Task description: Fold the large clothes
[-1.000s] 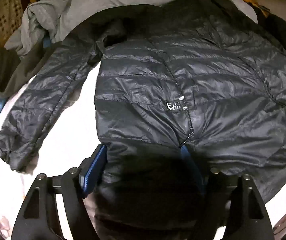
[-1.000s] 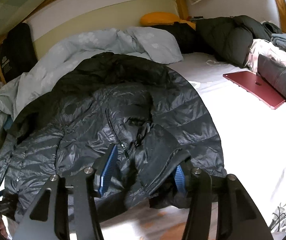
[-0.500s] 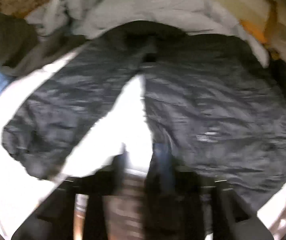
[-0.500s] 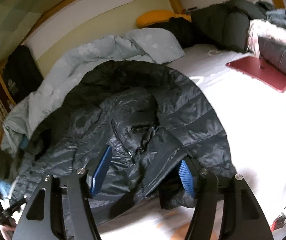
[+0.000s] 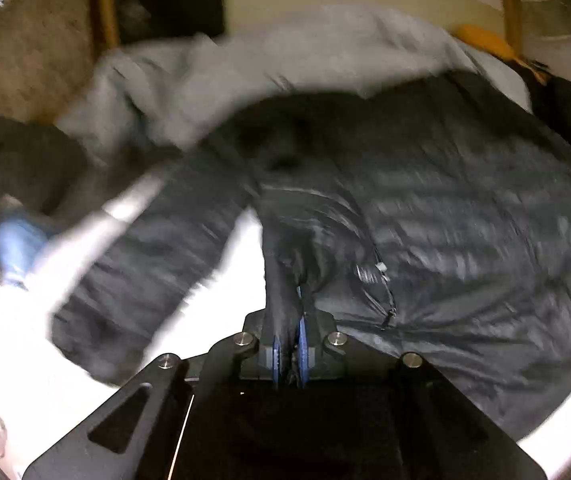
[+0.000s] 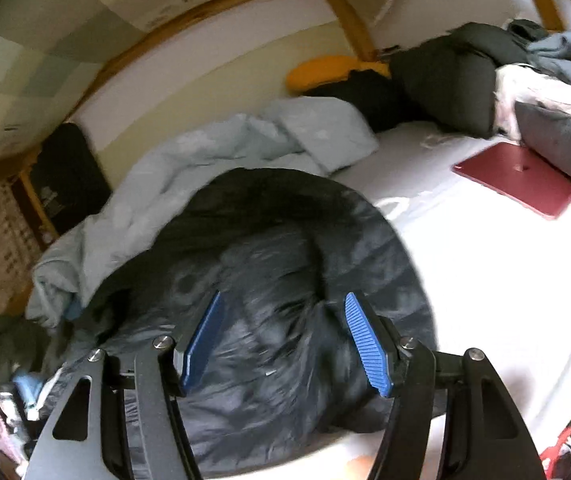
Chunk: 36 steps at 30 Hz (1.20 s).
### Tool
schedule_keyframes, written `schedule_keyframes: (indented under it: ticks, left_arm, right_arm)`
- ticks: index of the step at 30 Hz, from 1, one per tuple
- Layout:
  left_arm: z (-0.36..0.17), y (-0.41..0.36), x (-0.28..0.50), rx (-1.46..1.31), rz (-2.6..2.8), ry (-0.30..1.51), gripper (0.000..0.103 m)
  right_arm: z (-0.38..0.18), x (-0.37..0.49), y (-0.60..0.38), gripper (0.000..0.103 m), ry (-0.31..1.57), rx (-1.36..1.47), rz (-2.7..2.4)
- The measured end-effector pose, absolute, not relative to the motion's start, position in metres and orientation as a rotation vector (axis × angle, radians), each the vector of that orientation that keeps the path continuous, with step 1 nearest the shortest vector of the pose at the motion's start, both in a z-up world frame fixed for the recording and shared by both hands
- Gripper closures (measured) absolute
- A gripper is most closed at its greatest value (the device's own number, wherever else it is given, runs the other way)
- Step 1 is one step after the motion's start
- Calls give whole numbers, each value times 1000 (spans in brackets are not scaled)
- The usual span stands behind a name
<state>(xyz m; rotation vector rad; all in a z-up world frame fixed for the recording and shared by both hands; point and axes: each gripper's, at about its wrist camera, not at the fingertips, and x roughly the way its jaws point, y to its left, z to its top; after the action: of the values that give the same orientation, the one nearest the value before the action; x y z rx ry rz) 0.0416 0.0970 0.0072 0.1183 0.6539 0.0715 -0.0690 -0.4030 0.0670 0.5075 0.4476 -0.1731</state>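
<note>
Quilted black nylon fills both views: the puffer jacket (image 5: 445, 220) lies spread on a white bed (image 6: 505, 280), its collar toward a rumpled pale-blue duvet (image 6: 205, 160), one sleeve (image 5: 145, 264) flung out to the left.

Your left gripper (image 5: 288, 344) is pinched shut on a ridge of the jacket's near left edge, the fabric drawn up into a peak between its blue pads (image 5: 303, 340).

Your right gripper (image 6: 285, 340) stands about half open over the jacket's bunched right side; cloth sits between the jaws, but the pads do not appear to press it.

Expect the jacket to feel light, soft and puffy, with a slick shell that may slide out of a shallow pinch. Seams, the hem or the zipper line (image 5: 383, 292) likely give the surest hold. It will spring back rather than crease, so press each fold down.

A red tablet (image 6: 517, 184) lies well apart on the right.
</note>
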Motion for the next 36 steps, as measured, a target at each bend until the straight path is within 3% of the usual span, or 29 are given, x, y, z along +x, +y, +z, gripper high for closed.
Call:
schedule_keyframes:
  ticks: [3,8,13,16,18,23,28,30,33,34,36]
  left_arm:
    - [11,122,48,105,203,646,96]
    - [-22,153,66,15,228,798,96]
    - [-22,131,67,103,213,789,95]
    - [-19,122,65,117,178,777,94]
    - [-16,114,61,113,152,769,94]
    - [-1,117,53,-17,10,777,90]
    - [-13,114,60,20,32,854,90]
    - [-17,112,62,60,55,870,84]
    - [-4,116,55,12,3,817,53]
    - [3,117,51,-3,-26,789,37]
    - [16,118,40,-26,-95,748,31]
  right_arm:
    - [57,-59,-407,38,516,525,-170]
    - [32,-28,-379,38,713,426,-91]
    - [-10,-3,-349,39,905,433,-15]
    - [-27,4,-335,64,965,405,-28]
    - [-23,3,-336,99,929,412,-32]
    - [19,-20,-367,100,673,376,-258]
    - [-15,-3,-384,100,900,446,-247]
    - [-16,-8,-376,95,875,428,-264]
    - [4,-12,-355,89,820,292,-244]
    - [11,-16,-350,86,788,260,-233]
    - [23,-23,-349,65,744,251,-218]
